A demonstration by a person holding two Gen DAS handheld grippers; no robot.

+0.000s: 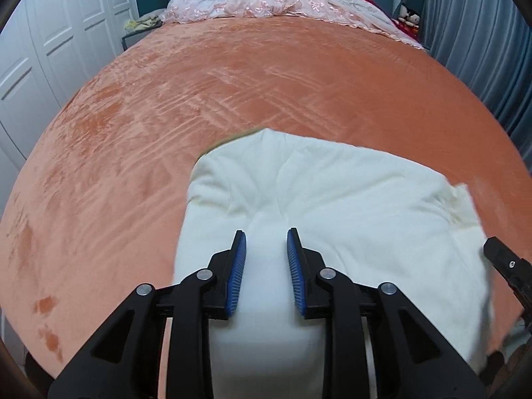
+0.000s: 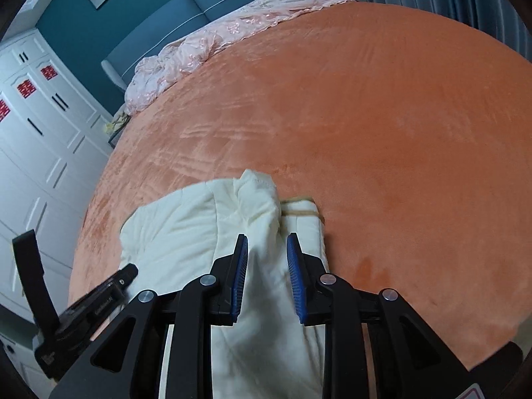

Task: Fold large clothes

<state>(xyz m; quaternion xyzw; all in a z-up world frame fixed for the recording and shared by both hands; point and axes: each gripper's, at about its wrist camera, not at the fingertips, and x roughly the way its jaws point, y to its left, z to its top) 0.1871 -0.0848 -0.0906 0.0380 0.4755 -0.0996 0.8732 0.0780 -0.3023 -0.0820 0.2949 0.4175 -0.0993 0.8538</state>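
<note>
1. White garment (image 1: 332,199): we find it bunched on the near edge of the orange bed (image 1: 232,83).
2. Left tool (image 1: 266,236): we see it parted, poised over the cloth, gripping nothing.
3. Right tool (image 2: 266,241): parted likewise; a raised fold lies between its blue pads (image 2: 240,276), unpinched.
4. Pink quilt (image 1: 266,3): heaped at the headboard.

A wide bed covered by a plush orange velvet blanket (image 1: 266,76) carries everything, its nap brushed into pale streaks across the middle. A cream-white padded garment (image 1: 332,193) lies on the blanket at the near edge, bunched and partly doubled over, with a tan-trimmed edge (image 2: 301,212) showing on its right side in the right wrist view. At the far end, against the blue headboard, a crumpled pale pink embroidered quilt (image 1: 266,3) lies along the blanket's far edge.
</note>
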